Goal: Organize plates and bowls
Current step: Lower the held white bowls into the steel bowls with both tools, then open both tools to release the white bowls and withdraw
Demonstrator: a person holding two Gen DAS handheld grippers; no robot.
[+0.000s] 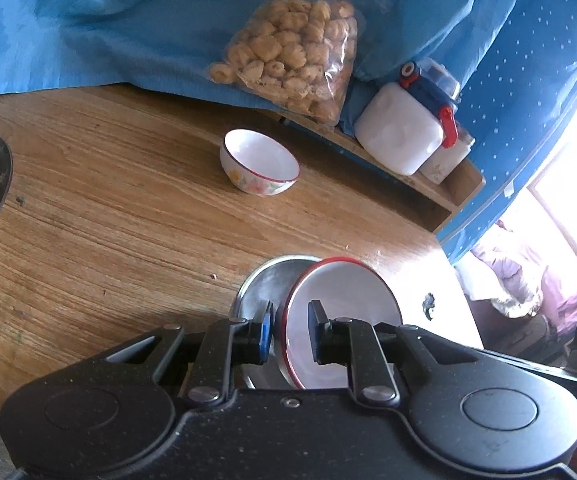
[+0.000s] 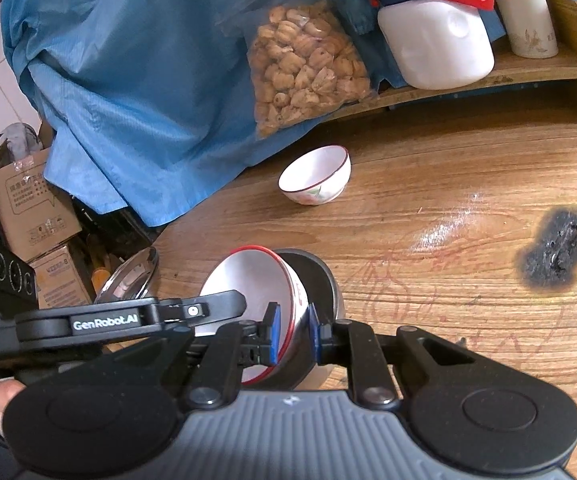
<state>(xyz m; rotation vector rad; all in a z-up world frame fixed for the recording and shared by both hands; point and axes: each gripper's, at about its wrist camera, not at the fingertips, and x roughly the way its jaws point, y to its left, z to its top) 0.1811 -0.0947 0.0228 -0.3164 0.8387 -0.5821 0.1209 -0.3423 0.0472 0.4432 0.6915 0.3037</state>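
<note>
Both my tools clamp the same red-rimmed bowl point(image 1: 340, 312), tipped on its side over a steel plate point(image 1: 264, 284) on the wooden counter point(image 1: 108, 208). Left tool point(image 1: 290, 326) pinches the rim on one side, jaws nearly closed on the wall. Right tool point(image 2: 293, 330) grips the opposite rim the same way, blue pads on either side of the wall. Farther out, a second floral bowl point(image 2: 315, 176) sits upright and alone on the counter. Beyond it, a bag of snacks point(image 2: 308, 68) leans on blue cloth point(image 2: 128, 80); a white jug point(image 2: 436, 46) stands on the shelf point(image 2: 528, 72).
</note>
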